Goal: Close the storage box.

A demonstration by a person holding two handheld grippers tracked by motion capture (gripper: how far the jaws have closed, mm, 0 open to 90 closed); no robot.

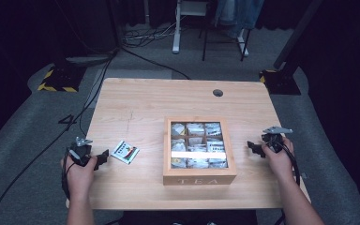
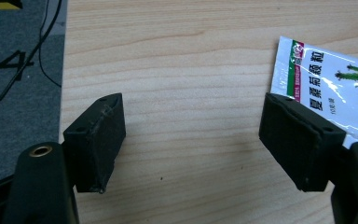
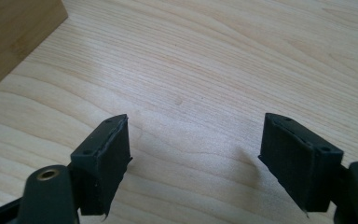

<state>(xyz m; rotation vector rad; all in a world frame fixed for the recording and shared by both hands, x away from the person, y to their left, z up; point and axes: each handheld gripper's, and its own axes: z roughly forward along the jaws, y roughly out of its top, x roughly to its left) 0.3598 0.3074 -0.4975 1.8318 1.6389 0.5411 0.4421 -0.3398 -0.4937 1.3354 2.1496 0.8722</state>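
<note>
Fingers of the left gripper (image 1: 104, 156) are spread wide with nothing between them; the bare light-wood table (image 2: 182, 70) is seen through the gap. Fingers of the right gripper (image 1: 253, 146) are likewise parted and empty, held low over bare table.

Task thing: a flat white foil tea sachet with green, red and yellow print (image 2: 328, 88). It lies flat on the table just beyond and to the outer side of the left gripper's right-hand finger (image 2: 298, 140), whose tip overlaps the sachet's near corner in that view; whether it touches cannot be told. The sachet is not between the fingers.

A square wooden tea box with a glass lid and the word TEA cut into its front (image 1: 199, 177) stands between the two grippers, nearer the right-hand fingers; its corner is seen beyond the left-hand finger in the right gripper view.

Progress, as judged: early. Nothing is gripped, the lid appears down, and the sachet is outside the box. Left to do, probably: sachet picked up, lid raised, sachet placed in a compartment.

Hard to make out: compartment contents are blurred behind glare on the glass, so a free compartment cannot be identified. The sachet is cut off at the frame edge in the left gripper view. No lid hinge or handle is discernible.
</note>
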